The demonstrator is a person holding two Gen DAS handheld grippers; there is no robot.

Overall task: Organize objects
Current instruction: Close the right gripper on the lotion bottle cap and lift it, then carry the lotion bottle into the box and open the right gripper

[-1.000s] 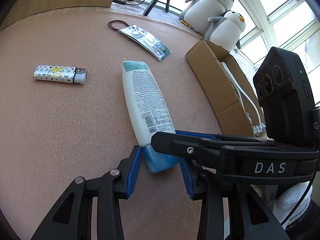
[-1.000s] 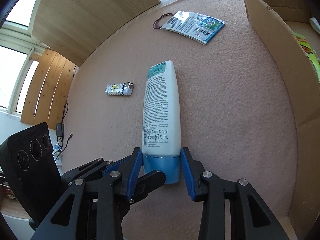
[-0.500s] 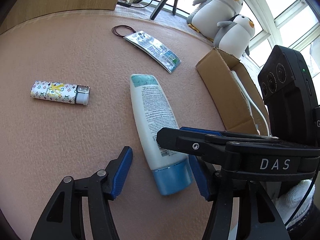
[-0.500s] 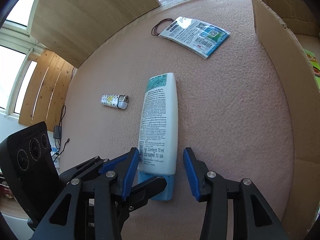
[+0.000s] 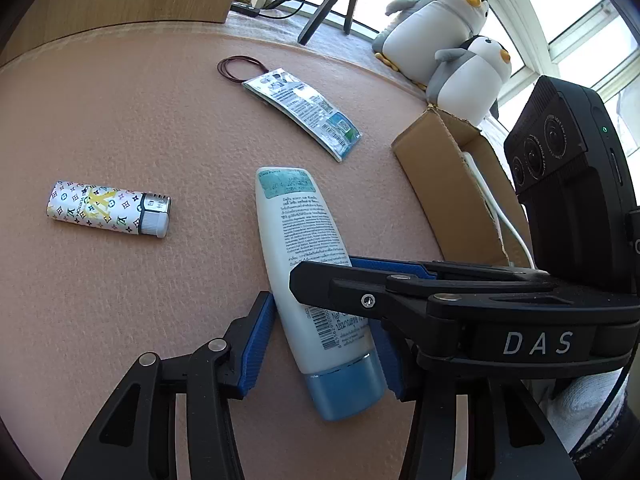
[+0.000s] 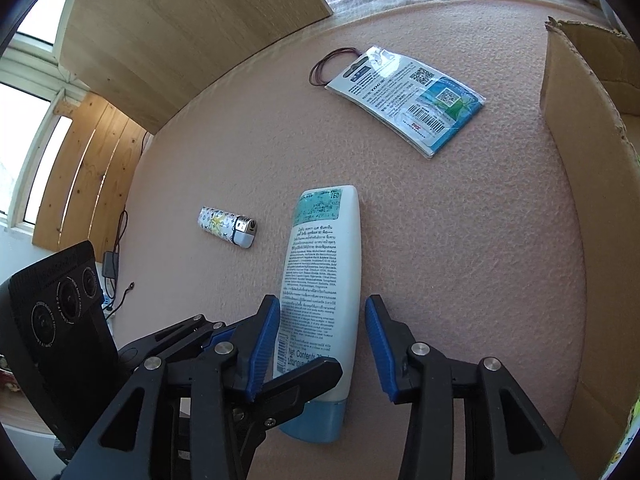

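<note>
Left gripper (image 5: 320,344): I see its jaws closing around the tube (image 5: 304,248).
Right gripper (image 6: 320,344): jaws closing, not yet pressing.
Risk: both squeezing one tube, it may slip sideways.

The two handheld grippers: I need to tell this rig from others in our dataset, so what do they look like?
Both grippers, left and right, have black linkage arms with silver rivets and blue ribbed pads. The right one carries white "DAS" lettering. Each bears a black three-lens camera block. A white knitted glove shows behind.
</note>
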